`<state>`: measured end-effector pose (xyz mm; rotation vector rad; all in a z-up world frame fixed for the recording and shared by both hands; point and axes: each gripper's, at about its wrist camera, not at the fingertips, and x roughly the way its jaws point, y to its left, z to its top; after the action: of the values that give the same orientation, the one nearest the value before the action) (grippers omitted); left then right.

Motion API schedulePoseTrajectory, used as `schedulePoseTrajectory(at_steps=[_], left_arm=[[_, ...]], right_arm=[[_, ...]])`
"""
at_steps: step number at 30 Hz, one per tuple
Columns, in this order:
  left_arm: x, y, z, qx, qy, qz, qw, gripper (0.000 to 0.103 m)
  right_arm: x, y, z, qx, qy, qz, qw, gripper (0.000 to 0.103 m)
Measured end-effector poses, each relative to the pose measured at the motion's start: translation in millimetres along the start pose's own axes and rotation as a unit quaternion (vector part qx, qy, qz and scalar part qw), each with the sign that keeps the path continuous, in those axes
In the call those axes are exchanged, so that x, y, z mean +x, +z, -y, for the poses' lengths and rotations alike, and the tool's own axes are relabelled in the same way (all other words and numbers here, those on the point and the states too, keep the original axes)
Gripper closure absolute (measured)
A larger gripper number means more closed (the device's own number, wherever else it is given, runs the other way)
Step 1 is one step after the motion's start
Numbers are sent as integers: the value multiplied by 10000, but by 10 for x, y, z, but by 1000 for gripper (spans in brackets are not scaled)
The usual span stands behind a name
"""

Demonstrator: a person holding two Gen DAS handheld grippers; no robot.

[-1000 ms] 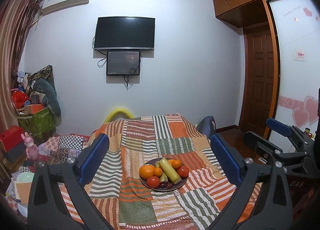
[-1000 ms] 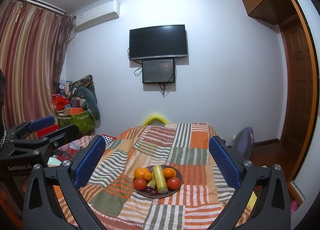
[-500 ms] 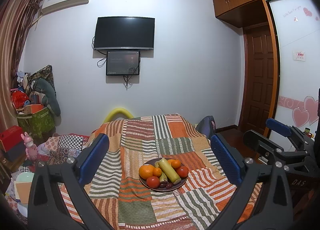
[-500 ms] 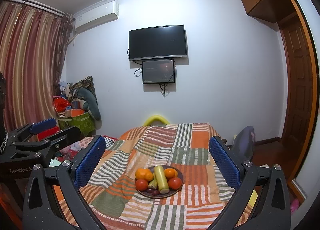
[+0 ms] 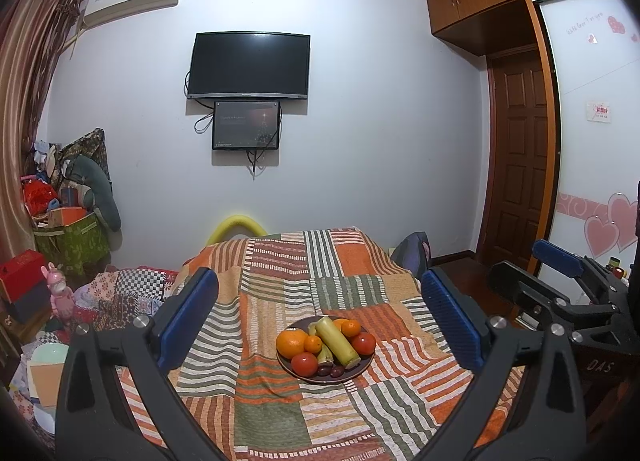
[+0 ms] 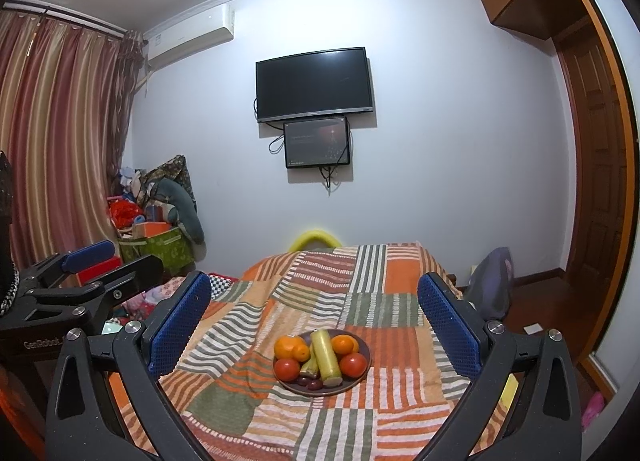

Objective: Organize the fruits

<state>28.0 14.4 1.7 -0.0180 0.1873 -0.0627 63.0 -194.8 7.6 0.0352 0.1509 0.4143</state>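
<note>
A dark plate [image 5: 352,375] of fruit sits on a striped patchwork cloth [image 5: 280,293] over a table. On it lie oranges [image 5: 292,342], two red tomatoes [image 5: 304,363], a long pale green fruit [image 5: 338,341] and small dark dates [image 5: 332,371]. The plate also shows in the right wrist view [image 6: 362,379]. My left gripper [image 5: 320,317] is open and empty, held back from the plate and above it. My right gripper [image 6: 316,321] is open and empty, likewise short of the plate. Each gripper shows at the edge of the other's view.
A TV [image 5: 250,65] and a smaller screen [image 5: 246,125] hang on the far wall. Boxes, bags and toys [image 5: 60,221] crowd the left corner. A wooden door [image 5: 520,153] and wardrobe stand right. A grey bag [image 6: 492,281] sits by the table's right side.
Both views have shifted very slightly; the plate sits a touch lower and left in the left wrist view. Both grippers stay open and nothing on the plate has moved.
</note>
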Motion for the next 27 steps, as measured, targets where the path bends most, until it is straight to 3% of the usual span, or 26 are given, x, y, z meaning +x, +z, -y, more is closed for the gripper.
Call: schedulePoseTrajectory(at_steps=[27], left_arm=[[4, -1, 21, -54, 3, -15, 10000, 0]], right_arm=[[-13, 18, -16, -18, 14, -16, 10000, 0]])
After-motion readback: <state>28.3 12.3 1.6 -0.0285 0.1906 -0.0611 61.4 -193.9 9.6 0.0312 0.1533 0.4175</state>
